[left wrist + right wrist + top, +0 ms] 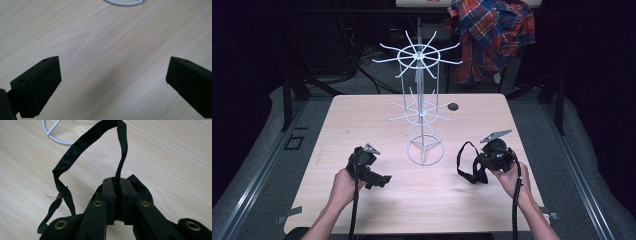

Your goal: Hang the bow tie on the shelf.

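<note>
Your right gripper pinches the black fabric strap near the bench's right edge, its loop hanging free, probably for hooking onto the white wire rack. Your left gripper waits open, empty.

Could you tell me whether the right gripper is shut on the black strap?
Yes: the right gripper has its jaws pinched on the black strap.

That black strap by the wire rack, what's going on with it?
A person holds a gripper in each hand at the wooden table. The right gripper is shut on a black strap, whose loop stands up in front of the white wire rack. The left gripper sits open over bare tabletop, holding nothing. The rack's hooks carry nothing yet.
</note>
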Available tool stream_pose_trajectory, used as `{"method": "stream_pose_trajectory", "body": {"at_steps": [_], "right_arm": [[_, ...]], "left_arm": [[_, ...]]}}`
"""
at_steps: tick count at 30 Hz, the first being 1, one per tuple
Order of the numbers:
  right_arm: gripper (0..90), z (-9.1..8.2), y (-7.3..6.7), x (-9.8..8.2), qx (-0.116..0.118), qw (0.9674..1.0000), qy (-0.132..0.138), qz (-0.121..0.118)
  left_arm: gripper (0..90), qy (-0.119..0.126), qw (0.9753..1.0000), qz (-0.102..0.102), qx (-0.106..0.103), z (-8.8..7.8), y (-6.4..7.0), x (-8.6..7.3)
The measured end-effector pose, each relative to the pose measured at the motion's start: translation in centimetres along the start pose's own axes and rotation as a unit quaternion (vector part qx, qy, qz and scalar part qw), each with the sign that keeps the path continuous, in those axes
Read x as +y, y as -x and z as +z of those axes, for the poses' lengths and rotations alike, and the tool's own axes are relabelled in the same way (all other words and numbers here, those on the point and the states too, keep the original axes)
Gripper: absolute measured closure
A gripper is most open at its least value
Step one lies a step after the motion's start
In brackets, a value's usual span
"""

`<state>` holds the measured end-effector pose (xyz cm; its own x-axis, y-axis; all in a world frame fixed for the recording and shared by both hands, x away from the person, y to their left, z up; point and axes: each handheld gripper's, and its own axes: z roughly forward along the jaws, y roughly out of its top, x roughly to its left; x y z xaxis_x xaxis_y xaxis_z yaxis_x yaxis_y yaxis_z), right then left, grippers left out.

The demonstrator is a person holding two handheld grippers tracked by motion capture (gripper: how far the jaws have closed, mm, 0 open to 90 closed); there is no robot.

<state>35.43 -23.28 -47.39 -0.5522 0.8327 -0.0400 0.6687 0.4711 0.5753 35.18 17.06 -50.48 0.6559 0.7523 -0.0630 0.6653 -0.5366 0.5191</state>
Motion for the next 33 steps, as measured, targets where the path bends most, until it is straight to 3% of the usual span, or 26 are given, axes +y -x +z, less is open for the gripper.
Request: {"method": "stream_pose_trajectory", "body": {"at_steps": [17,33], "right_arm": [[84.7,-1.6,-1.0,0.9,0.005,0.9995,0.032,-0.005],[84.7,-2.8,-1.4,1.7,-0.002,0.9988,0.050,-0.005]], "left_arm": [[0.0,0.005,1.0000,0.001,0.000,-0.2,-0.1,0.0],[0.0,0.021,0.9997,-0.014,0.000,-0.5,-0.6,0.1]]}}
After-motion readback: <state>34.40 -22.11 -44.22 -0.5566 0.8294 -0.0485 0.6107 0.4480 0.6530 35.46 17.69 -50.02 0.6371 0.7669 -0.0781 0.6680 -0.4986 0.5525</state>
